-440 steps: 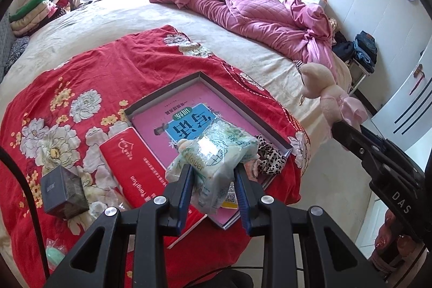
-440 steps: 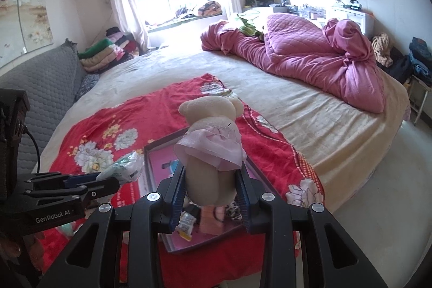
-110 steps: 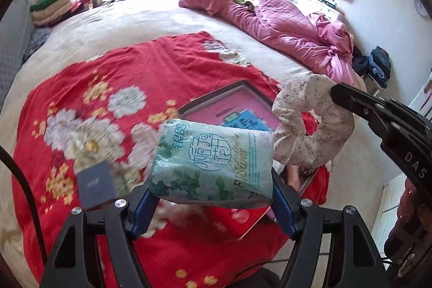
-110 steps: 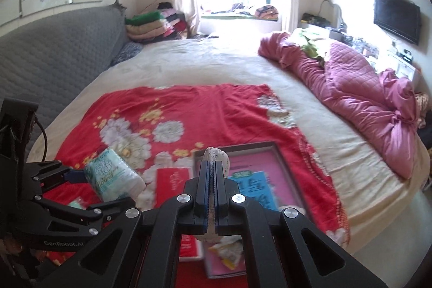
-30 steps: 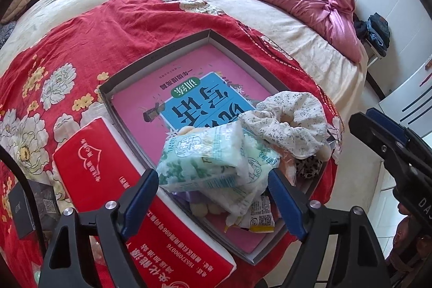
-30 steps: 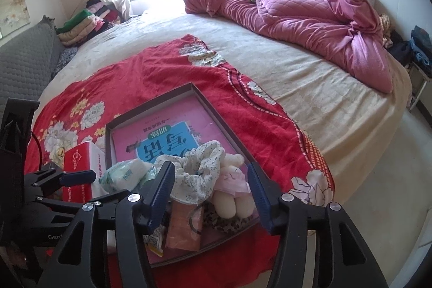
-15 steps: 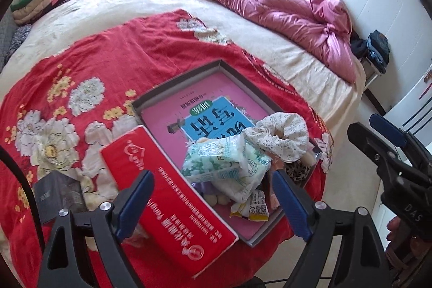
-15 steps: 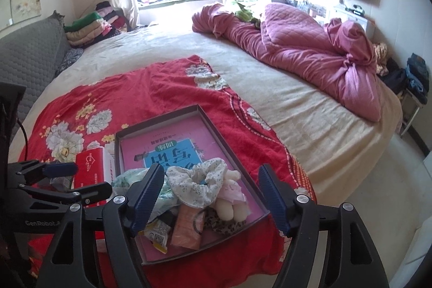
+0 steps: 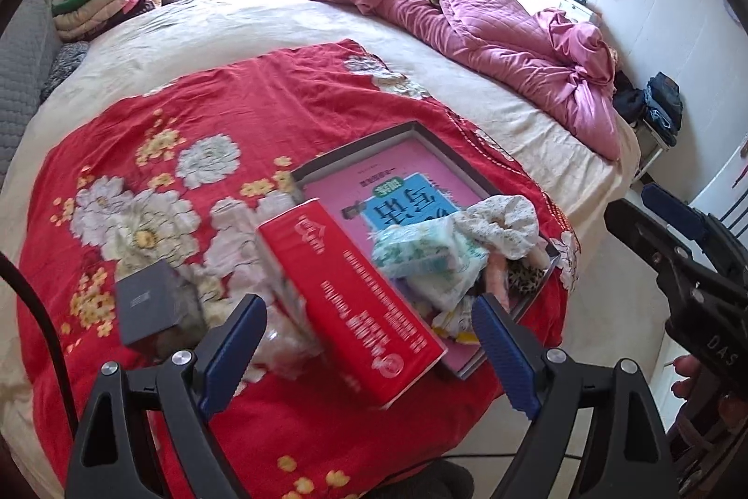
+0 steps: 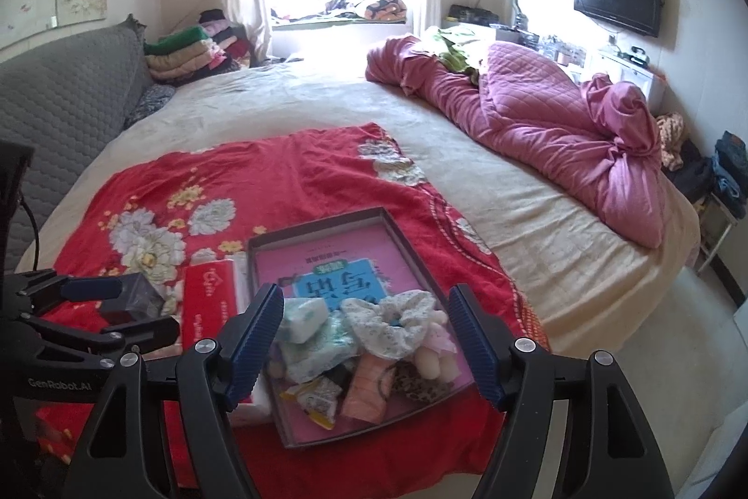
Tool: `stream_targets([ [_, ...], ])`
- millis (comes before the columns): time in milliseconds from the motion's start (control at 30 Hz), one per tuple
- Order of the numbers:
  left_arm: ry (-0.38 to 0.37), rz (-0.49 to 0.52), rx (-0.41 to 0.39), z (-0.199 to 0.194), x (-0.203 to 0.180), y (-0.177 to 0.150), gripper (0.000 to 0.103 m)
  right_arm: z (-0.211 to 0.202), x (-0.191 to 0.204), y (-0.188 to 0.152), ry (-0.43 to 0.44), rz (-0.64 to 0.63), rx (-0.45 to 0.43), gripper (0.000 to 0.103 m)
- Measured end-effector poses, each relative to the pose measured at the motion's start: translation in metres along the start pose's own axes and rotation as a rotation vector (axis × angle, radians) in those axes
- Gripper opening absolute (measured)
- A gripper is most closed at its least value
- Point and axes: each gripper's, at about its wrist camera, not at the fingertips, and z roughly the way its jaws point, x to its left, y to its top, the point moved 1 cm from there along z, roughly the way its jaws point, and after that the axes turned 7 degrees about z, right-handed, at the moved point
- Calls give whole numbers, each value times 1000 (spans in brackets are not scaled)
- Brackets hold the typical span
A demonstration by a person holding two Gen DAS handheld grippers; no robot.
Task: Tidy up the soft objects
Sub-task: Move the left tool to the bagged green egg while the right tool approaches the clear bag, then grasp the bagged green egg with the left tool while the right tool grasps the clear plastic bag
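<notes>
A shallow grey tray [image 9: 355,147] [image 10: 318,228] with a pink book [image 10: 336,279] in it lies on the red floral blanket [image 9: 233,101]. Piled at its near end are green-white tissue packs [image 9: 420,256] [image 10: 301,314], a floral scrunchie [image 9: 505,218] [image 10: 392,321], a plush doll [image 10: 435,347], a leopard scrunchie [image 10: 416,384] and a snack packet [image 10: 313,398]. My left gripper [image 9: 368,305] hangs open and empty above the red tissue box [image 9: 346,288]. My right gripper [image 10: 367,298] is open and empty above the pile.
A dark grey small box [image 9: 149,302] sits left of the red box. A crumpled pink quilt [image 10: 537,115] lies at the far right of the bed. Folded clothes [image 10: 187,54] are stacked by the window. The bed's edge and the floor are at the right.
The left gripper has let go of the tissue pack and the right of the floral scrunchie; both now lie in the tray. Both grippers have lifted and drawn back, jaws wider.
</notes>
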Motion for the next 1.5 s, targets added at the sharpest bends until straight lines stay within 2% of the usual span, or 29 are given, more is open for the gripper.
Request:
stream_targets([
  [267,66,-36,-10,-27,33,-28,89,-10,61,-7,74,-105,-2,74],
  [467,103,-104,-14,-45,67,-57,89,-7,110,-25,127,-190,17,74],
  [900,152,-259,29,-48,141,-118,89,23,183,-72,175,-363,103,74],
  [1100,175,-326,90,-33,178,-153,89,56,211,-98,151,-478,160,74],
  [1267,170,-368,145,-11,200,-176,89,91,232,-122,86,-600,206,74],
  [1500,150,-393,196,15,216,-189,89,138,250,-151,-43,-779,241,74],
])
